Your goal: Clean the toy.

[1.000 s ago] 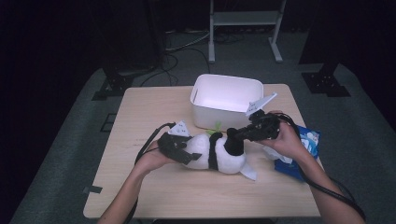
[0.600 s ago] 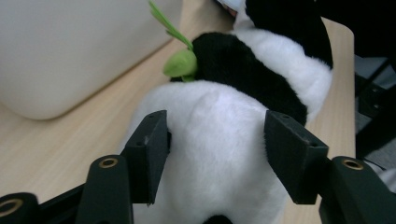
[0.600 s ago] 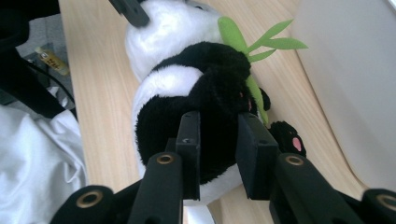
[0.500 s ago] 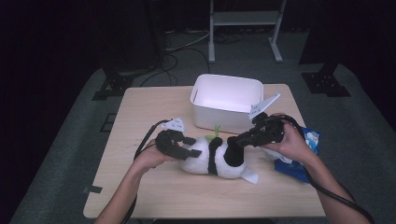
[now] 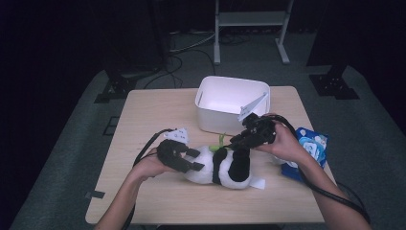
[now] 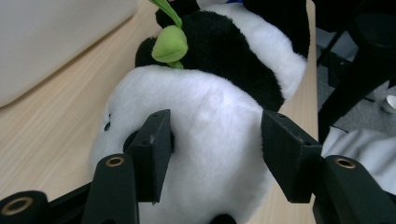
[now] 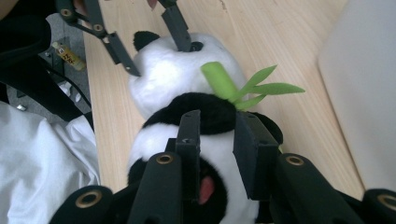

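Two grippers work on one panda plush (image 5: 221,166) lying on its side near the front middle of the wooden table (image 5: 143,115). From the high view we see the left gripper (image 5: 190,160) at the white head end and the right gripper (image 5: 238,142) over the black middle of the toy; a white bin (image 5: 233,103) stands just behind the panda and a blue packet (image 5: 306,148) lies at the right edge. Jaw gaps are too small to read here.

Left gripper view: we see the jaws spread wide around the panda's white head, the left pad (image 6: 154,149) pressing into the fur, the right pad just beside it, so not clenched. A green leaf (image 6: 170,43) sits on the black band beyond.

Right gripper view: we see the jaws pinched on the black fur of the body, grasping the panda. It also shows the green bamboo sprig (image 7: 243,86) and, farther off, the other gripper straddling the head.
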A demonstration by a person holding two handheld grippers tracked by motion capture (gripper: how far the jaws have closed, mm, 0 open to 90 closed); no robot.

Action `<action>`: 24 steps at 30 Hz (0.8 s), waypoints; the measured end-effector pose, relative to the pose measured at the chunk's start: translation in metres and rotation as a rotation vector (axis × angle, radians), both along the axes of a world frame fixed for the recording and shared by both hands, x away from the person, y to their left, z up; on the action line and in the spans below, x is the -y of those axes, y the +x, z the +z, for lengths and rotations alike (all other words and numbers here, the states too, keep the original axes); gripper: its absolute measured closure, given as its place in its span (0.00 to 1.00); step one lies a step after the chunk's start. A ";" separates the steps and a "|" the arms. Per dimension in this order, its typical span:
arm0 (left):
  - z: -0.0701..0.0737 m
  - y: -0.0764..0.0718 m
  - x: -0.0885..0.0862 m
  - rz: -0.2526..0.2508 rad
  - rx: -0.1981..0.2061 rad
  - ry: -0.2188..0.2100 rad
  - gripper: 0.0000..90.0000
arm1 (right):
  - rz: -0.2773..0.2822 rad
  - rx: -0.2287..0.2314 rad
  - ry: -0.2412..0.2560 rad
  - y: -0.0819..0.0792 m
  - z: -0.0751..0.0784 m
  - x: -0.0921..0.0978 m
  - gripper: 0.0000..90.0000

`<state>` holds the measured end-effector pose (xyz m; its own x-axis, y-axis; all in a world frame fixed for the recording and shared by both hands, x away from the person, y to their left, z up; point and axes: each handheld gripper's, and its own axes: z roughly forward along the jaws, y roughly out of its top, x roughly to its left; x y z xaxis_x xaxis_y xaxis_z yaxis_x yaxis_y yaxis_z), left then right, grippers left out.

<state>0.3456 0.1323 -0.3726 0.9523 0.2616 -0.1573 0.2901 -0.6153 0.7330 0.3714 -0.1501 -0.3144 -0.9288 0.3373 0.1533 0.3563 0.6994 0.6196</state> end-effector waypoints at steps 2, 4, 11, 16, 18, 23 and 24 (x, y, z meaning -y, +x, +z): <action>0.000 -0.001 -0.001 -0.008 -0.002 0.001 0.49 | 0.002 -0.010 -0.012 0.003 -0.004 -0.004 0.78; 0.000 -0.003 -0.002 -0.016 -0.005 0.002 0.50 | 0.001 -0.023 -0.026 0.007 -0.009 -0.008 0.78; -0.001 -0.008 -0.004 -0.044 -0.012 0.007 0.49 | 0.016 -0.055 -0.040 0.014 -0.021 -0.020 0.74; -0.002 -0.010 -0.005 -0.060 -0.023 0.002 0.49 | 0.053 -0.075 -0.040 0.014 -0.025 -0.034 0.71; -0.003 -0.011 -0.006 -0.069 -0.033 -0.002 0.49 | 0.065 -0.078 -0.044 0.013 -0.027 -0.039 0.72; -0.005 -0.012 -0.007 -0.065 -0.032 -0.014 0.48 | 0.088 -0.068 -0.039 0.010 -0.028 -0.045 0.94; -0.005 -0.012 -0.007 -0.066 -0.032 -0.012 0.47 | 0.092 -0.062 -0.039 0.010 -0.027 -0.045 0.95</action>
